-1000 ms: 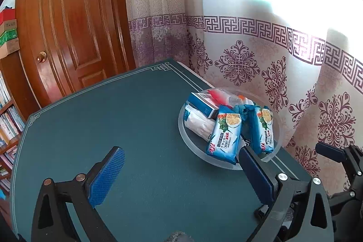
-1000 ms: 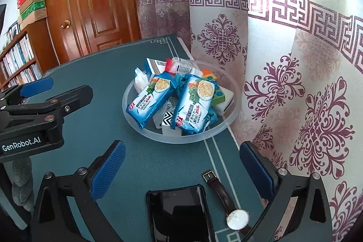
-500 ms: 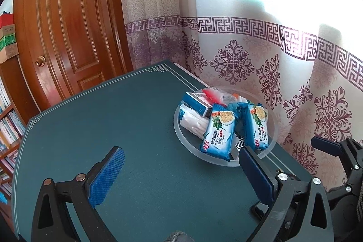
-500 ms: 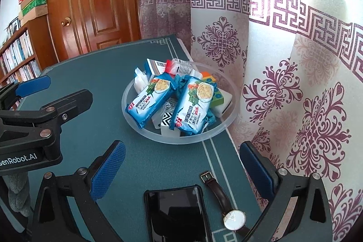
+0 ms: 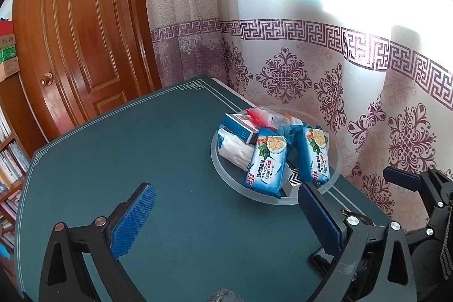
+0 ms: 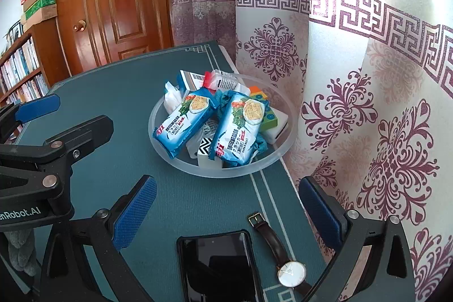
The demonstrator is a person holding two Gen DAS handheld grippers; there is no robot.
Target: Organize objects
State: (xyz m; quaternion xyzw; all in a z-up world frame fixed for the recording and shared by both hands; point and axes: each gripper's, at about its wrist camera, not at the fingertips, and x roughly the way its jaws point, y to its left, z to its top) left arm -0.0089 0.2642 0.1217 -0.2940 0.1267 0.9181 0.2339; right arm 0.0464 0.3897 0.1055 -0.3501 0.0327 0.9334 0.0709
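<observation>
A clear round bowl (image 6: 181, 163) (image 5: 226, 176) stands near the table's right edge, full of items: two blue biscuit packs (image 6: 184, 129) (image 6: 240, 129) (image 5: 266, 163), a blue box (image 5: 239, 128), a white pouch (image 5: 235, 150) and a green block (image 6: 267, 116). A black phone (image 6: 218, 265) and a wristwatch (image 6: 283, 256) lie on the table between my right gripper's fingers. My right gripper (image 6: 226, 211) is open and empty above them. My left gripper (image 5: 226, 217) is open and empty, short of the bowl, over bare table.
The teal table (image 5: 127, 160) ends at a patterned curtain (image 6: 368, 104) on the right. A wooden door (image 5: 85, 33) and a bookshelf (image 6: 19, 70) stand behind. The left gripper's body (image 6: 42, 154) shows at the right wrist view's left.
Both grippers have drawn back slightly and risen; the bowl looks a little farther off. Nothing was grasped or moved.
</observation>
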